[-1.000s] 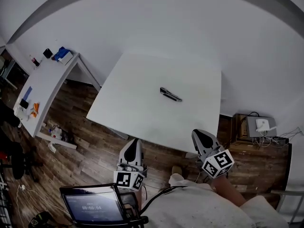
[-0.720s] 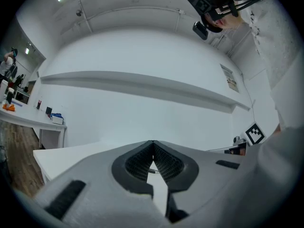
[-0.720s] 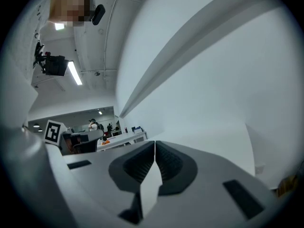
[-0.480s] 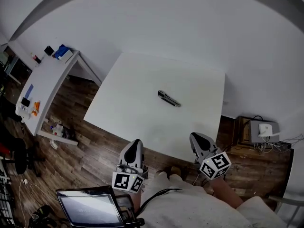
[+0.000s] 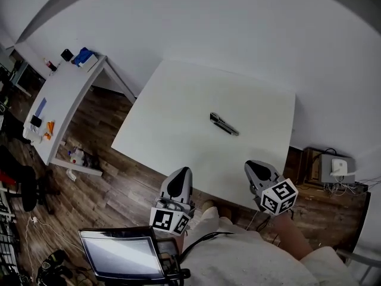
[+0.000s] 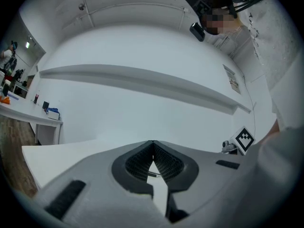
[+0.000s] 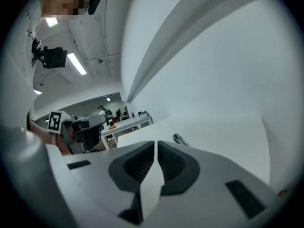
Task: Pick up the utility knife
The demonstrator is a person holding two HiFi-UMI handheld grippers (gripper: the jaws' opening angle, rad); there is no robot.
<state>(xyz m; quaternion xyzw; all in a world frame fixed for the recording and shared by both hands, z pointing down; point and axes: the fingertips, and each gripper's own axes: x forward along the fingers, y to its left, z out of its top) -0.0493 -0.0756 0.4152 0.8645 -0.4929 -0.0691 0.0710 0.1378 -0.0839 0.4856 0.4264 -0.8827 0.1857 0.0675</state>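
Head cam sits on my head, looks fwd & steeply down from well above. It takes in the whole white table point(image 5: 178, 118), side desk point(image 5: 65, 94) at pic left, wood floor point(image 5: 119, 183), plus my left gripper point(image 5: 182, 174) & right gripper point(image 5: 256, 167) at the bottom, by the table's near edge.

Left gripper cam rides on that gripper and faces level along its jaws, at abt tabletop height, twd the wall. Side desk is at its left edge, right gripper's marker cube at its right.

Right gripper cam looks along its own jaws across the same tabletop, horizon slanting, w/ left gripper at its left.

Shared: table & side desk in all 3 views; utility knife point(image 5: 224, 124) in head & right cams.
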